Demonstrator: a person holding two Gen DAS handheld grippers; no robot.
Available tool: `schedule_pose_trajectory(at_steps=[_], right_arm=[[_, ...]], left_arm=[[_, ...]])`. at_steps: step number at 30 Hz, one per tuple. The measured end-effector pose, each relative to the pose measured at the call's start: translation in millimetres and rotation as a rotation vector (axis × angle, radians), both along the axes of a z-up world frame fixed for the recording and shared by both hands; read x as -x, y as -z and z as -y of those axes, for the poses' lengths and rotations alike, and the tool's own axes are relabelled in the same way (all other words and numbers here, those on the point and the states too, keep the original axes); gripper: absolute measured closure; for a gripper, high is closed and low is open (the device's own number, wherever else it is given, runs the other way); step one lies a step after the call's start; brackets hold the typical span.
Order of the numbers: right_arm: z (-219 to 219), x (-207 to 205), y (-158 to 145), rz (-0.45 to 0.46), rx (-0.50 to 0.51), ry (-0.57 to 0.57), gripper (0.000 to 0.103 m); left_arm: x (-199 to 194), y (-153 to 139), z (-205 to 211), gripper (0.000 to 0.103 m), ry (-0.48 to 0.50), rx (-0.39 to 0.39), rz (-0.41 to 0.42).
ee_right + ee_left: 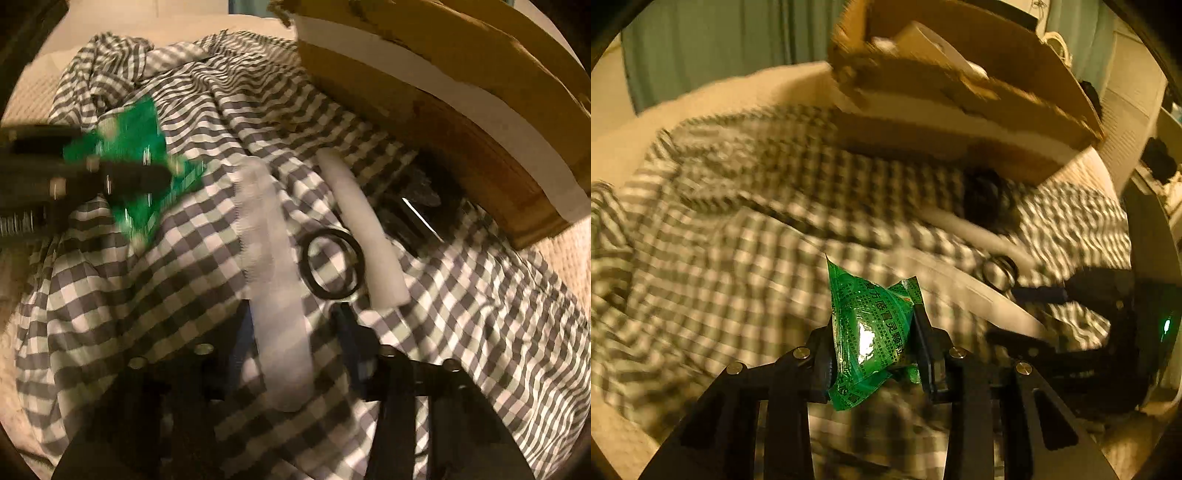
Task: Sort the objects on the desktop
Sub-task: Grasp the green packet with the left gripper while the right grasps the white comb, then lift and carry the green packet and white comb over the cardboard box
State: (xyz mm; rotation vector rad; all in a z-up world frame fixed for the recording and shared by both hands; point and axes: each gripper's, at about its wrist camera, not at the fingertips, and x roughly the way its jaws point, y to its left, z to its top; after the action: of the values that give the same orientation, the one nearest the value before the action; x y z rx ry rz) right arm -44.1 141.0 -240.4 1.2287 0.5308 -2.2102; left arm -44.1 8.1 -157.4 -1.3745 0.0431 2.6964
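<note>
Pinching a green sachet [866, 332] between its two black fingers, the left gripper [875, 347] holds the packet clear above the checked cloth [720, 229]. The sachet is glossy foil, crumpled and puffed in the middle, printed with rows of darker green characters, and a bright glare sits on its belly. Its long axis runs roughly along the fingers: one pointed corner sticks up and away toward the cardboard box [979, 92], the other hangs below the fingers. In the right wrist view the same sachet [136, 162] shows blurred, to the left of the box [461, 110] and well apart from it.

The right gripper [291, 332] has its fingers spread, either side of a long white fabric strip [277, 295] lying on the cloth [147, 295]. Just beyond its right finger lies a black ring [332, 266], and beside that a white elongated piece [365, 236], its far end pointing toward the box. A dark object [417, 206] sits against the box's near side; I cannot tell what it is.
</note>
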Motion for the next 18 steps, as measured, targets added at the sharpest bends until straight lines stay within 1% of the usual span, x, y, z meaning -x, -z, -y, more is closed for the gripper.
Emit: schedule_pose_trajectory(at_steps=[1,3,7,9,12,16,18], right_arm=[[1.4,-0.5,-1.1,-0.002,-0.001,0.003,0.071],[1.9,-1.5,-4.5,0.001,0.007,0.017,0.077],[7.5,-8.4,-7.9,-0.009,-0.02,0.022,0.078],[8.9,-13.2,-11.5,-0.009,0.001,0.03,0.078],[5.2,-20.4,-20.2,0.003,0.072,0.043,0.078],[3.9,-29.1,-31.4,-0.034,0.087,0.071,0.078],[3.9,-35.2,-38.9,-0.052,0.105,0.081,0.078]], left_arm=[[-1.2,-4.9,3.2,0.068,-0.011,0.018,-0.022],[0.4,-12.9,7.3,0.068,-0.021,0.02,-0.046],[0.5,-22.9,18.0,0.068,-0.039,-0.005,-0.07],[-1.9,-28.5,22.7,0.068,-0.045,-0.02,-0.083],[-6.5,-38.2,26.2,0.068,-0.046,-0.034,-0.106],[-16.0,-51.9,28.7,0.068,-0.039,-0.046,-0.151],[-21.4,-58.7,28.9,0.068,-0.037,-0.033,-0.178]])
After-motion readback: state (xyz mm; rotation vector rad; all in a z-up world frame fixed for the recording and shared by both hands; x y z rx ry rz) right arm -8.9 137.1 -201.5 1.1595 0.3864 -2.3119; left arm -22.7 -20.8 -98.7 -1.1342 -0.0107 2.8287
